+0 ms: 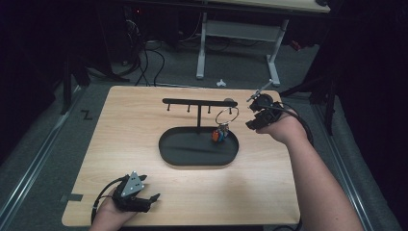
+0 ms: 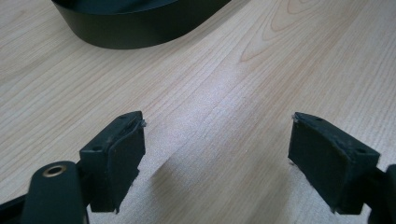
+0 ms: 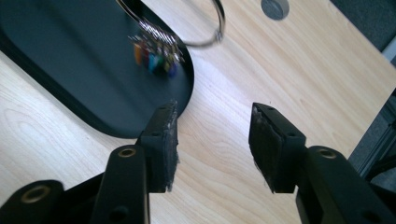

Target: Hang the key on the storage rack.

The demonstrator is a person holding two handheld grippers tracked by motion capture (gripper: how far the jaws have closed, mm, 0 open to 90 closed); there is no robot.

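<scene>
From the high view we've got a light wood table (image 1: 144, 139) with a black oval tray (image 1: 192, 156) in the middle. A black T-shaped stand (image 1: 198, 102) with little hooks rises from the tray. A big metal ring (image 1: 226, 115) hangs under the right end of the bar, with a bunch of small colored tags (image 1: 219, 134) dangling from it just over the tray's right end. The left tool (image 1: 153, 198) sits at the near left corner of the table, held in a hand (image 1: 108, 211), well apart from the tray. The right tool (image 1: 251, 124) is just beside the ring, off the tray's right end.

In the left gripper view, we see the left tool (image 2: 215, 142) with its jaws spread wide and released, nothing between them but bare table (image 2: 280, 56). The tray wall (image 2: 140, 28) curves across the top.

In the right gripper view, the right tool (image 3: 214, 140) is released too, jaws apart over the table, right at the tray edge (image 3: 70, 84). The ring (image 3: 205, 28) and tags (image 3: 156, 58) hang beyond the jaws, a bit blurry, not touching them.
</scene>
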